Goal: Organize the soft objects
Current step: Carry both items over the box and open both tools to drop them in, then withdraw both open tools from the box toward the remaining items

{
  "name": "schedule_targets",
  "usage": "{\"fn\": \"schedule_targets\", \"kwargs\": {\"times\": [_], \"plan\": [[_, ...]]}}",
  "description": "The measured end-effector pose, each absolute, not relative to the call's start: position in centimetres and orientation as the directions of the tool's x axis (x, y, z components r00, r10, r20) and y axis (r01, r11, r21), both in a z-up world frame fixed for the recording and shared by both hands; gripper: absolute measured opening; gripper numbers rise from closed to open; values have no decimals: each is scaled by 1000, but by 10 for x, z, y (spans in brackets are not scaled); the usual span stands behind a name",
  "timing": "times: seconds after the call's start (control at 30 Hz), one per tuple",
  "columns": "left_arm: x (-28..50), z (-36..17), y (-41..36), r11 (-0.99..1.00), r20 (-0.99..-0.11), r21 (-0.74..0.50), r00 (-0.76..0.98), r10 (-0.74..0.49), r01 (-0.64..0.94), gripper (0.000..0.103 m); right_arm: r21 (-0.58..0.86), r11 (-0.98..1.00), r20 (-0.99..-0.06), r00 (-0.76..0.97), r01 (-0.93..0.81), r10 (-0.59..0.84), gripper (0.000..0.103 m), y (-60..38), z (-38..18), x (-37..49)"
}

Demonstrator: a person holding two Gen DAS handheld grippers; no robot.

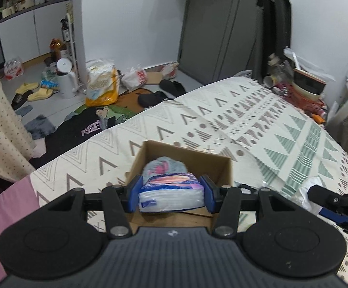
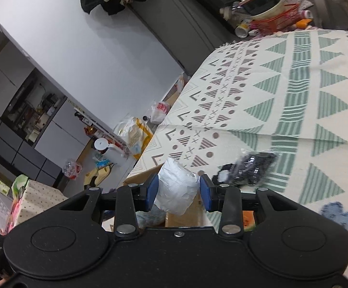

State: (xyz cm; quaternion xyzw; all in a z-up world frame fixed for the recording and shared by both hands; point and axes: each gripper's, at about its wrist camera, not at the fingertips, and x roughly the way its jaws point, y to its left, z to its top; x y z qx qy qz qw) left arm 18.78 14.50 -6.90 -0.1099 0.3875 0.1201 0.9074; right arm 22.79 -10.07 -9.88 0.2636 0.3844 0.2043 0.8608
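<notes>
On the bed with the cream, green-triangle patterned cover (image 1: 258, 124), the open brown cardboard box (image 1: 224, 168) already holds a fluffy grey-blue and pink soft item (image 1: 165, 165) at its far side. The left claw (image 1: 171, 193), closed on a plastic-wrapped blue and white tissue pack (image 1: 171, 192), hangs over the box. The right claw (image 2: 178, 190) grips a crinkled white wrapped bundle (image 2: 176, 187) near the box's edge, while what seems a black item in clear plastic (image 2: 253, 165) lies unpacked farther right.

My 2 grippers are black with blue pads (image 1: 136, 193). The tissue pack (image 1: 171, 193) between my left pads is white, blue and pink. Behind it in the brown box (image 1: 222, 165) lies a grey-blue and pink cloth (image 1: 165, 165). The bedspread (image 1: 222, 120) is cream with green and grey-brown triangles.
</notes>
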Motion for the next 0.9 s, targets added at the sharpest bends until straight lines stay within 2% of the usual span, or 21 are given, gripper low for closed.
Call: {"fn": "schedule_targets", "kwargs": {"times": [0.27, 0.53, 0.57, 0.67, 0.8, 0.9], "plan": [[200, -82, 163, 935, -764, -104, 629, 142, -338, 51, 606, 775, -572, 580, -178, 580, 38, -63, -98, 250], [205, -79, 172, 928, -755, -100, 635, 163, -358, 54, 604, 768, -581, 543, -212, 606, 40, -30, -97, 267], [205, -78, 173, 928, -754, -102, 637, 164, -359, 54, 603, 767, -579, 542, -218, 609, 44, -26, -97, 269], [203, -76, 174, 928, -755, -96, 633, 168, -361, 55, 596, 773, -591, 534, -216, 604, 65, -21, -99, 273], [200, -73, 173, 925, -751, -80, 632, 188, -370, 56, 595, 775, -591, 537, -214, 602, 68, -27, -99, 264], [196, -70, 167, 926, -743, -68, 638, 200, -370, 68, 591, 780, -594, 542, -207, 594, 70, -36, -98, 258]]}}
